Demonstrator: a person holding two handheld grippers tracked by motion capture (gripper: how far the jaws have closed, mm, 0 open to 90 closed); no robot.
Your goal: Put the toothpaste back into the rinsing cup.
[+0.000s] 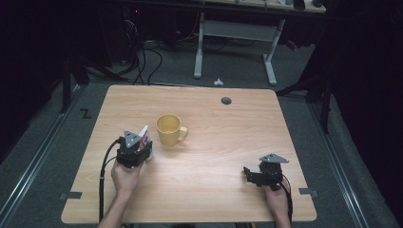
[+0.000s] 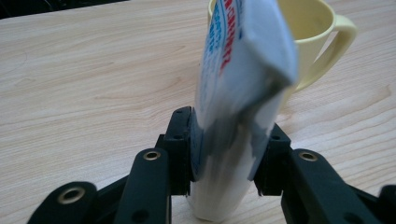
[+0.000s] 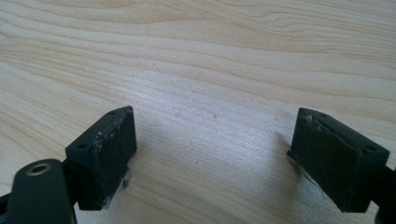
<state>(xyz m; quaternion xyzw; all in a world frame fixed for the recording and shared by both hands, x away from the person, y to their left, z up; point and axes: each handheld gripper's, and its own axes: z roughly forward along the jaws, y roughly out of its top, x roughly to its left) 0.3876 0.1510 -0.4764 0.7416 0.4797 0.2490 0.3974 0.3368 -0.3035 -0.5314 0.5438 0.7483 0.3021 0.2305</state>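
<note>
Since it buckles and creases where the pads press it, the white packet with red and blue print looks light, soft and thin-walled, probably a pouch or tube that would bend or slide if squeezed near its loose top; the firmer lower body, where it is pinched now, seems the safer place to hold; the left gripper has its jaws closed partway on that lower part, one pad on each flat side, holding the packet upright near the counter's left edge, just beside the yellow mug; the right gripper rests near the counter's front right corner, its jaws wide apart over bare wood, holding nothing.
</note>
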